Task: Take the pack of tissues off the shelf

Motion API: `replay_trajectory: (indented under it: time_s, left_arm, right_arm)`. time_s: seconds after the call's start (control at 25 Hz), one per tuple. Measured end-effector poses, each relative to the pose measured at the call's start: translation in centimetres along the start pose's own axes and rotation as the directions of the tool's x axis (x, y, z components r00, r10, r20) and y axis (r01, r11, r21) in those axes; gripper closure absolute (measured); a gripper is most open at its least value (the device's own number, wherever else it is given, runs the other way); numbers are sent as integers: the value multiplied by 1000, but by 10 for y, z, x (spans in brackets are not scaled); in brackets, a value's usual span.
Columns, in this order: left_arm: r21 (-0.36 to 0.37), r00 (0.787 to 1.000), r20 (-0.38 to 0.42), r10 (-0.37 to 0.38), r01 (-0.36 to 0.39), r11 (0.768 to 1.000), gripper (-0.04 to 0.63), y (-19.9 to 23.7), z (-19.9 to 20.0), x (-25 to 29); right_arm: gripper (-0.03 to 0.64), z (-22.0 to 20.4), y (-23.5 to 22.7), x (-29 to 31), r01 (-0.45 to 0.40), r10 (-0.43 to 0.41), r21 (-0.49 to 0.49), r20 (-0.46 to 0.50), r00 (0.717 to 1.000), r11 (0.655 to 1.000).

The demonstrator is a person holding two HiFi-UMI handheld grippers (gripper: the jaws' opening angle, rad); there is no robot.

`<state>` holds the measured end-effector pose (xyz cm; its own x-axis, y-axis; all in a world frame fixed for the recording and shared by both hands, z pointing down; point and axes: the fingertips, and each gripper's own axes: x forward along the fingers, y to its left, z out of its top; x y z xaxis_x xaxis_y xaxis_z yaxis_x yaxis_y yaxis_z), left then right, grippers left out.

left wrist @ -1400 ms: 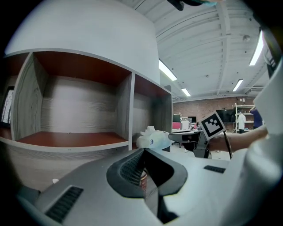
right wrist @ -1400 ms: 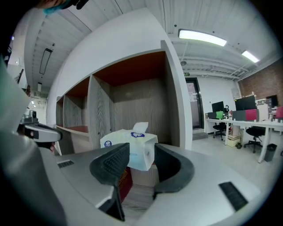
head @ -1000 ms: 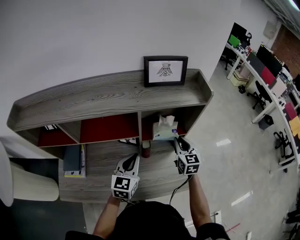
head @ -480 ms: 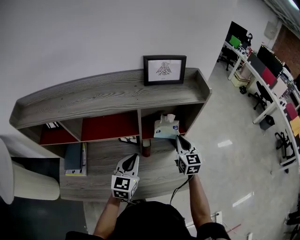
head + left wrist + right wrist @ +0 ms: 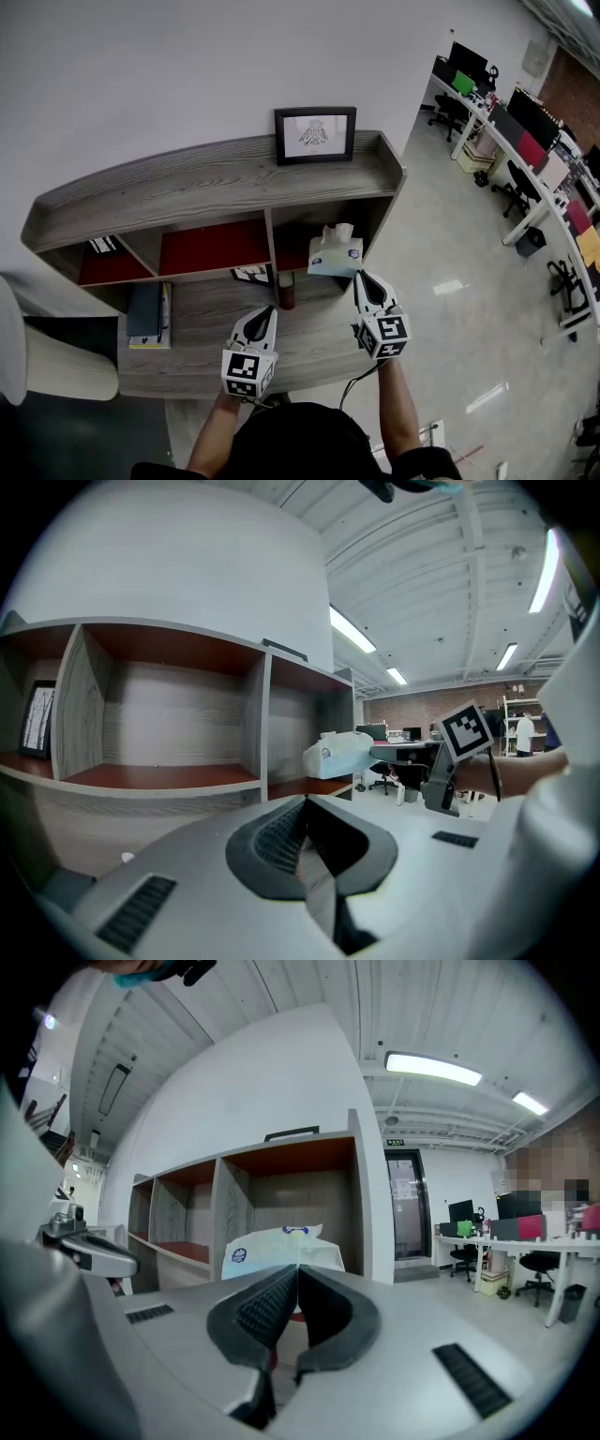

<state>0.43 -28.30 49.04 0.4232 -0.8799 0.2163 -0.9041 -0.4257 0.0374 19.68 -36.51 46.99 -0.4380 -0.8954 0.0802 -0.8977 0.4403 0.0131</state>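
**A:** How far along are we?

**B:** From the left: our left gripper hangs over the lower board with its jaws pressed together and nothing between them, so it has no part in this. Further right, the pack of tissues is pinched by its near edge in our right gripper, whose jaws are closed tight on the wrapper. The pack sits at the mouth of the right-hand compartment. In the left gripper view it looks lifted clear of the board (that's our judgement, since we can't see its underside fully).

**A:** So what's left for us?

**B:** We'd call the grab done. What remains is to draw the pack fully out past the front edge of the shelf and away from it.

**A:** And what's in the compartments?

**B:** The left compartment holds a small printed card leaning against its side. We see nothing in the middle compartment, just its red back. The right compartment holds nothing we can see behind the pack. On the board below lie a book and a small dark bottle, and a framed picture stands on top.
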Motion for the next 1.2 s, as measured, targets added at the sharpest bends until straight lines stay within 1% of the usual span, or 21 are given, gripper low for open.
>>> replay_trajectory:
  time_s: [0.2,0.48,0.72,0.96,1.2]
  left_arm:
    - [-2,1000,8,6,-6,1000,588,-15,-1,-12]
    - [-2,1000,11,15,-15,1000,588,-42,-8,-35]
    - [-4,999,15,31,-31,1000,588,-68,-16,-59]
    - [-16,997,18,75,-75,997,588,-90,-31,-93]
    - [-42,987,23,159,-158,987,588,-100,-48,-132]
  right_arm:
    - [586,10,5,-39,-2,2,5,44,999,1000]
    - [586,16,13,-92,-17,17,8,80,997,1000]
    - [586,10,22,-131,-43,42,11,92,995,999]
    - [586,-1,42,-162,-101,100,9,87,991,995]
    - [586,-8,70,-178,-194,193,10,81,978,981]
